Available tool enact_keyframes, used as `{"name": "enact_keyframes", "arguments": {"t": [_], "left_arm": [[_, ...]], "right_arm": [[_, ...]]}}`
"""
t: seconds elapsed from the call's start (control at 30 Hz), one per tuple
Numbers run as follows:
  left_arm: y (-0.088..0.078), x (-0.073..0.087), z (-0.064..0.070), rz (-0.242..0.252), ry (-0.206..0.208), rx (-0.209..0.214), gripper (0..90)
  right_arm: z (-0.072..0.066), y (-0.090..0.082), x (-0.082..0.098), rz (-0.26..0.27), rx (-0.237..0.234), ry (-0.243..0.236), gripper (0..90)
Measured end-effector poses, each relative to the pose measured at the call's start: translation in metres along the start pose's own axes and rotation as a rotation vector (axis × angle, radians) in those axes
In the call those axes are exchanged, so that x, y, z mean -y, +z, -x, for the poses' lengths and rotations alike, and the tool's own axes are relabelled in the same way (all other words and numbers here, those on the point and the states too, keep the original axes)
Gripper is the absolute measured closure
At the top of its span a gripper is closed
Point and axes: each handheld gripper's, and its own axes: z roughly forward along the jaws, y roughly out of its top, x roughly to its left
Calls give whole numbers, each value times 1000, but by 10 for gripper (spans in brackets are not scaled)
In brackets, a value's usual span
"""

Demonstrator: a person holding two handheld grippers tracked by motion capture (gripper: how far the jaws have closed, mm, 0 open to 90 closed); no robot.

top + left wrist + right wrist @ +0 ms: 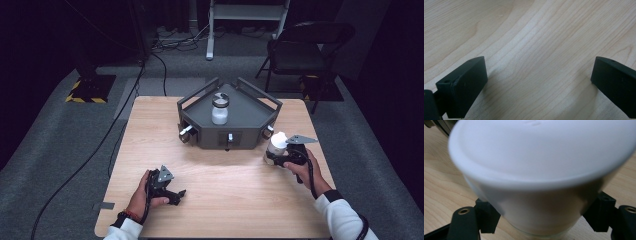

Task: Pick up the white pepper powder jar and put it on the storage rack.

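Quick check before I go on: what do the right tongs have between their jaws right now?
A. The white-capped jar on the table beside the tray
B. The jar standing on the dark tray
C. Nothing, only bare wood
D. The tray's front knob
A: the right tongs sit closed around the white-capped jar on the table, just off the dark tray, with a jaw at either side of it.

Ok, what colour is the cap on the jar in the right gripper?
White cap, clearest in the right gripper view.

Your workspace sat in a dim, dark-walled room.
You faced grey carpet (60, 135), a black folding chair (305, 50), trailing cables (165, 65) and a hazard-striped stand base (90, 89).
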Motion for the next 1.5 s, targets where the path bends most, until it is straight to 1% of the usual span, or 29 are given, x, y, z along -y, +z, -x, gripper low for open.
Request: {"name": "enact_keyframes", "arguments": {"t": [0.13, 0.4, 0.57, 0.63, 0.7, 0.9, 0.97, 1.07, 1.23, 1.33, 1.5], "left_arm": [[0, 0, 0, 0, 0, 0, 2], [0, 0, 0, 0, 0, 0, 2], [0, 0, -1, 0, 2, 2, 2], [0, 0, -1, 0, 2, 2, 2], [0, 0, -1, 0, 2, 2, 2], [0, 0, -1, 0, 2, 2, 2], [0, 0, -1, 0, 2, 2, 2], [0, 0, -1, 0, 2, 2, 2], [0, 0, -1, 0, 3, 3, 1], [0, 0, -1, 0, 3, 3, 1], [0, 0, -1, 0, 3, 3, 1]], "right_arm": [[-1, 1, 4, 20, 3, -18, 278], [-4, 0, 11, 49, 21, -29, 291], [-3, -2, 13, 58, 20, -32, 294], [-4, -3, 12, 57, 28, -45, 294], [-6, -5, 13, 66, 33, -43, 295], [-10, -11, 11, 80, 38, -54, 296], [-10, -13, 10, 86, 33, -56, 296], [-12, -17, 8, 89, 37, -72, 297], [-15, -22, 6, 100, 32, -72, 297], [-20, -25, 3, 98, 48, -86, 297], [-25, -32, -3, 108, 41, -93, 298]]}}
